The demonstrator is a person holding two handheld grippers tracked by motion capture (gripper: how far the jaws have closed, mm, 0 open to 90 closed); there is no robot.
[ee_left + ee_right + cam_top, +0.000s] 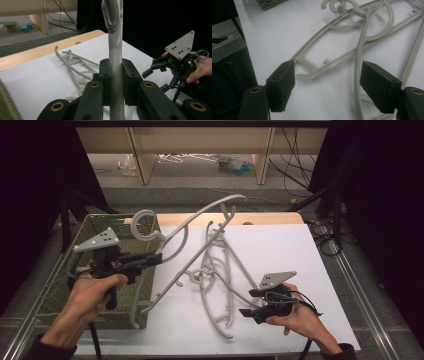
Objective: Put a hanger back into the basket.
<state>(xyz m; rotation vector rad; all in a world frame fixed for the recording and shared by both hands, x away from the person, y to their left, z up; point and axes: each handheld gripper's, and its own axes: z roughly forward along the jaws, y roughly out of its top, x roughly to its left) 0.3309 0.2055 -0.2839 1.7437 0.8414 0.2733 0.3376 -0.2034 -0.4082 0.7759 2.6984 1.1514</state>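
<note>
Left gripper (pixel 159 257) is clamping a grey plastic hanger (pixel 200 227), lifting it tilted above the woven basket (pixel 95 227), forearm angling in low. Right gripper (pixel 243 312) is sitting wide apart, palm cradling it, hovering over the hanger pile (pixel 217 285) on the white surface (pixel 280 250), right of the basket.

My right tongs (pixel 248 306) have bare white surface (pixel 300 250) across the frame's right. The tangled hangers (pixel 217 275) block centre; the green woven basket (pixel 95 265) walls off the left. Lower centre stays open.
</note>
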